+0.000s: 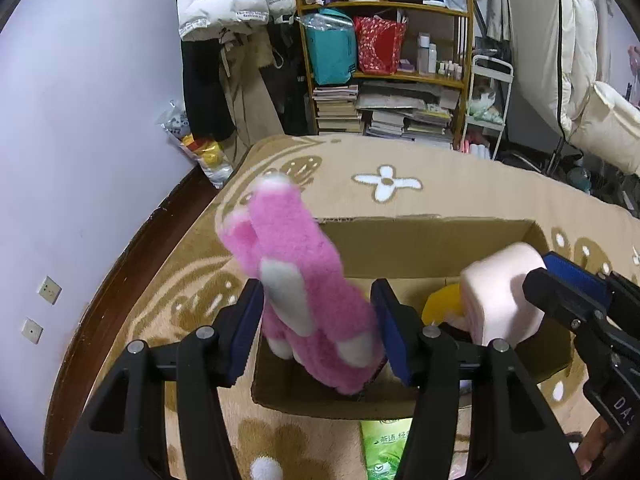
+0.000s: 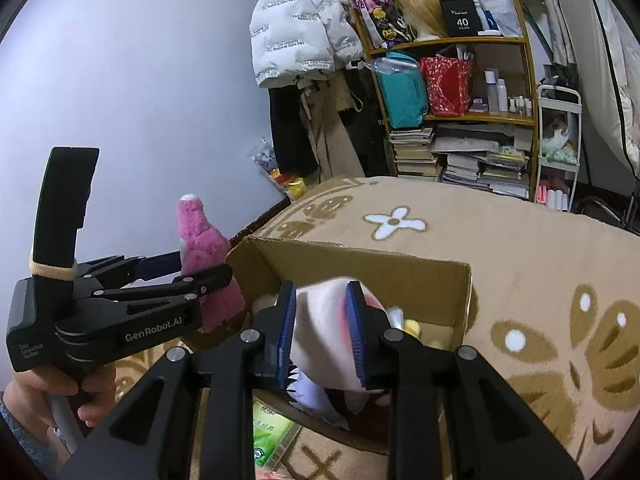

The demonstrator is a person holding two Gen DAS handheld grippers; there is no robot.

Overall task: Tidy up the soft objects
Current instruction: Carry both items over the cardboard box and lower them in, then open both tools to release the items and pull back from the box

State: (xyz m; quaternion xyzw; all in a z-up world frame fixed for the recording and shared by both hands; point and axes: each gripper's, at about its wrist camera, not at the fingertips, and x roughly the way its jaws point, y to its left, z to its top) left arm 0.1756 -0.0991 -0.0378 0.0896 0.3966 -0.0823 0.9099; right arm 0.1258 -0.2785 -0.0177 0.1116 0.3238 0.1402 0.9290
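My left gripper (image 1: 316, 320) is shut on a pink and white plush toy (image 1: 296, 280), held upright over the near left corner of an open cardboard box (image 1: 420, 240). It also shows in the right wrist view (image 2: 204, 248). My right gripper (image 2: 324, 332) is shut on a pale pink and white soft toy (image 2: 320, 320), held over the box (image 2: 360, 264); in the left wrist view this toy (image 1: 500, 292) is at the right. A yellow soft item (image 1: 442, 300) lies inside the box.
The box stands on a beige flower-patterned carpet (image 1: 400, 168). A green packet (image 1: 386, 448) lies in front of the box. A cluttered wooden shelf (image 1: 384, 64) and hanging coats (image 1: 224, 8) stand behind. A lilac wall (image 1: 80, 120) is at the left.
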